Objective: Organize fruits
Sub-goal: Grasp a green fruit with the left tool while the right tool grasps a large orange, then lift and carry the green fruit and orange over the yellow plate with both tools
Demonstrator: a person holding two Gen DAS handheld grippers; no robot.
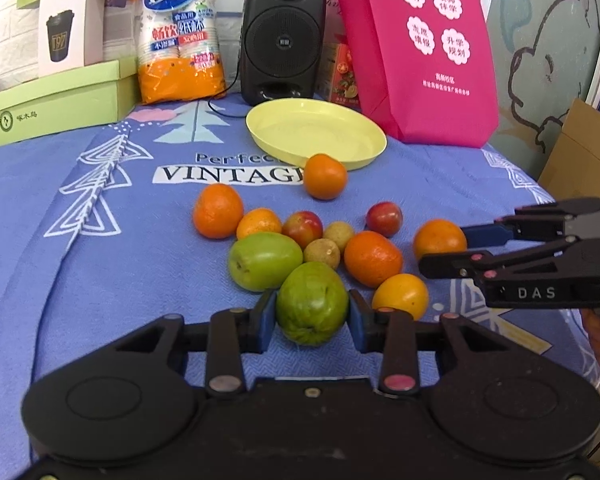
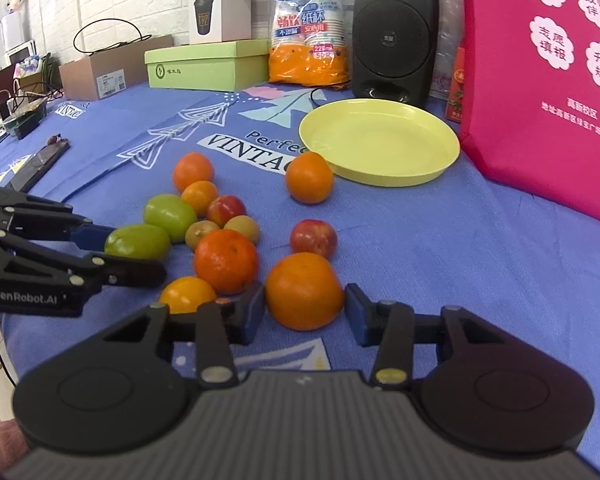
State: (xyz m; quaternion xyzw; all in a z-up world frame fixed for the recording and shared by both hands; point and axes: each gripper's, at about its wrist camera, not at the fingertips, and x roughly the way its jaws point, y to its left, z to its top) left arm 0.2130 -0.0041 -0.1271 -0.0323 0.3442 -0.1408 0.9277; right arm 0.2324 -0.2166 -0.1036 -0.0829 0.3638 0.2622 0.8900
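On a blue printed cloth (image 1: pixel 100 272) lies a cluster of oranges, green fruits, red plums and small brown fruits. My left gripper (image 1: pixel 312 316) is shut on the nearest green fruit (image 1: pixel 312 304), with a blue pad pressing each side; the right wrist view shows the left gripper (image 2: pixel 136 254) gripping this green fruit (image 2: pixel 138 242). My right gripper (image 2: pixel 306 312) has its pads against both sides of an orange (image 2: pixel 304 290) resting on the cloth. From the left wrist camera the right gripper (image 1: pixel 444 249) brackets that orange (image 1: pixel 440 240). A yellow plate (image 1: pixel 316 136) sits empty behind the fruit.
A pink bag (image 1: pixel 420 48) stands right of the plate, a black speaker (image 1: pixel 282 36) behind it. A pack of paper cups (image 1: pixel 180 40) and green boxes (image 1: pixel 60 104) line the back left. A dark flat object (image 2: pixel 40 164) lies at the cloth's left edge.
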